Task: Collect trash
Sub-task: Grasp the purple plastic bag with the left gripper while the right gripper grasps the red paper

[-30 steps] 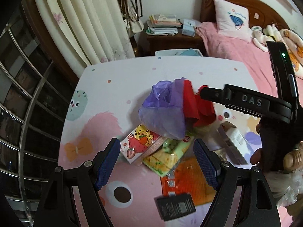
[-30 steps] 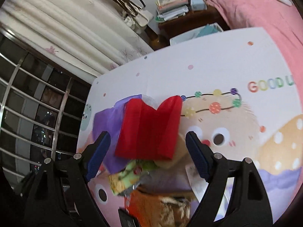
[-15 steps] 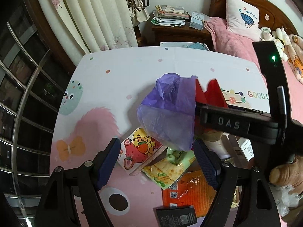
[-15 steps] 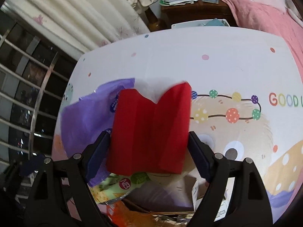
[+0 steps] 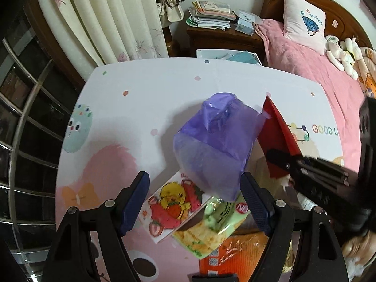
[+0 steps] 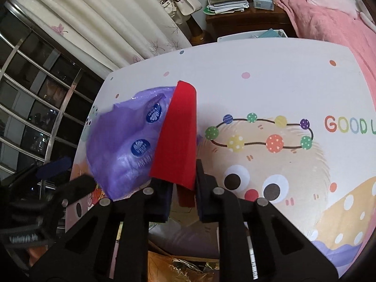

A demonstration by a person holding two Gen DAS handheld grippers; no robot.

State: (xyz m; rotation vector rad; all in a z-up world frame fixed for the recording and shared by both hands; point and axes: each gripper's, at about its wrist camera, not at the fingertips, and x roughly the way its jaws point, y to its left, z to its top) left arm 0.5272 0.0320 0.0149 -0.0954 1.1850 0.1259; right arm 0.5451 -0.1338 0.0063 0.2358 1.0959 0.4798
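A pile of trash lies on the cartoon-print table (image 5: pixel 145 103). A purple plastic bag (image 5: pixel 216 145) tops the pile; it also shows in the right wrist view (image 6: pixel 124 141). My right gripper (image 6: pixel 181 183) is shut on a folded red paper (image 6: pixel 178 136), pinched upright beside the bag; the paper also shows in the left wrist view (image 5: pixel 279 138). My left gripper (image 5: pixel 195 202) is open and empty, its fingers either side of the bag's near end, above a strawberry-print carton (image 5: pixel 174 206) and a green snack wrapper (image 5: pixel 218 230).
An orange wrapper (image 5: pixel 235 258) and a dark card (image 5: pixel 211 278) lie at the near edge. Beyond the table are a wooden nightstand with books (image 5: pixel 216 18), a pink bed (image 5: pixel 317 61), curtains (image 5: pixel 105 23) and a window grille (image 5: pixel 21 122) at left.
My right gripper has closed on the red paper, folding it narrow and edge-on. My left gripper has shifted a little closer over the purple bag.
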